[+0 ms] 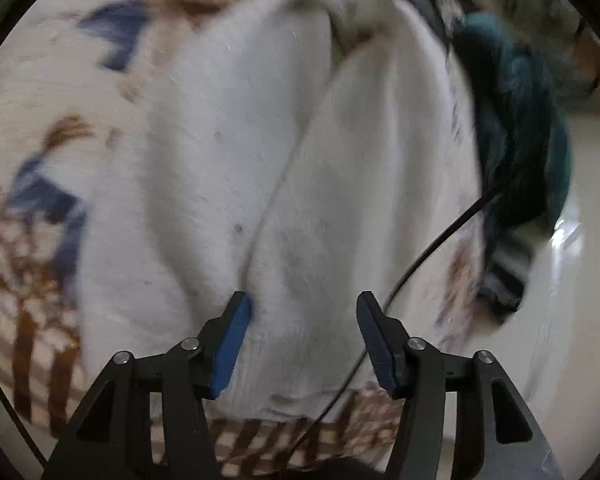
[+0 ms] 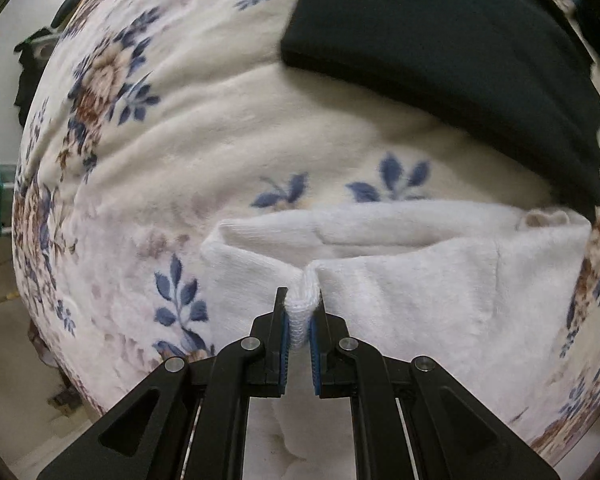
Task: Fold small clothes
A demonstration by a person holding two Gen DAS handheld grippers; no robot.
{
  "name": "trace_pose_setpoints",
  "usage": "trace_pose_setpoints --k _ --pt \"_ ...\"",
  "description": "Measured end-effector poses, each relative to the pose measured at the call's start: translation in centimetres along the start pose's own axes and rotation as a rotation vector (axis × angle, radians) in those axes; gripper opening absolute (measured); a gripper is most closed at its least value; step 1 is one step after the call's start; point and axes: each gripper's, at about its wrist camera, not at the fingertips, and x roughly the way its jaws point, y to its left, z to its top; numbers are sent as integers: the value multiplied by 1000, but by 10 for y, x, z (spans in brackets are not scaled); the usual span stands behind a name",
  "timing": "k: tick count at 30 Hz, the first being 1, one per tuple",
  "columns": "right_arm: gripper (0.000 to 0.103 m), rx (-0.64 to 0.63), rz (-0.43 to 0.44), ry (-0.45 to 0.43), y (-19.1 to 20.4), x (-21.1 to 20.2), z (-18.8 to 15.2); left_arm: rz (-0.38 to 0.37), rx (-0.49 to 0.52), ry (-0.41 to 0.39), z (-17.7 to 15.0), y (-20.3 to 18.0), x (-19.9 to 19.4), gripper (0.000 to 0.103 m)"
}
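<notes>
White garment (image 2: 420, 280), one, pinched at its hem by right claw (image 2: 302, 304). Left claw (image 1: 302, 312) gapes, empty. One black garment (image 2: 440, 48), one floral blanket (image 2: 180, 140).

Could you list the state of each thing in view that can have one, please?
Left tongs: open, over the white garment, gripping nothing.
Right tongs: shut on the white garment's edge.
White garment: partly folded, lying on the floral blanket.
Black garment: folded flat, beyond the white one.
Floral blanket: spread out, rumpled.
Teal cloth: bunched, blurred.
</notes>
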Motion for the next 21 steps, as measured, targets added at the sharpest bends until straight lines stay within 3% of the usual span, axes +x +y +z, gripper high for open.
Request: trace_pose_setpoints --k 1,6,11,15,19,21 --pt "9 13 4 1 -6 -3 0 32 11 -6 -2 -4 5 2" --pt "9 35 -27 5 -15 -21 -2 64 18 -121 -16 -15 -34 1" --pt "9 -14 -77 10 -5 -44 1 55 -68 -211 -23 5 -99 1" --pt "9 -53 -103 14 17 -47 9 104 -106 -249 -9 37 -120 1" --pt "9 -96 -131 24 50 -25 20 118 -184 -224 6 73 -107 1" --pt "9 -139 -156 63 67 -1 27 78 -201 -136 14 92 -85 2"
